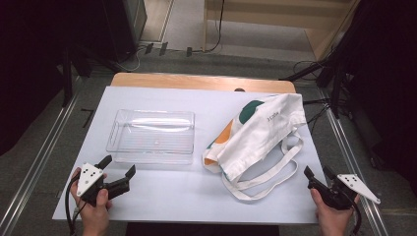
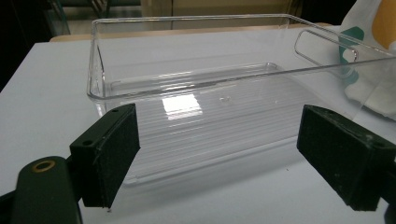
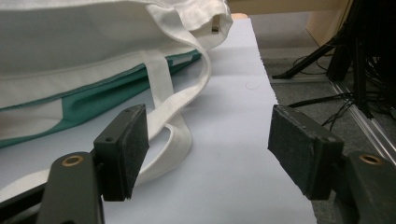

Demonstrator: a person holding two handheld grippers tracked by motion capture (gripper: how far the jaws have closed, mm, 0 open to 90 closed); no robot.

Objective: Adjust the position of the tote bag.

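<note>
1. The left gripper (image 1: 119,170) sits just in front of the clear plastic bin's (image 1: 151,136) near left corner, jaws spread wide and gripping nothing, a bare strip of table (image 1: 172,191) between them and the bin wall.
2. The clear plastic bin, my landmark, lies left of the table's middle; it looks empty, though glare on its ribbed floor could hide something small.
3. Just right of the bin lies a white tote bag (image 1: 258,132) with green and orange patches, slumped flat; its straps (image 1: 275,172) loop out towards the front edge.
4. The right gripper (image 1: 314,178), far right of the bin at the table's front corner, is also released, jaws apart, one strap loop just beyond its left pad (image 3: 123,149).
5. Cables and stand legs (image 3: 327,60) clutter the floor past the table's right edge.
</note>
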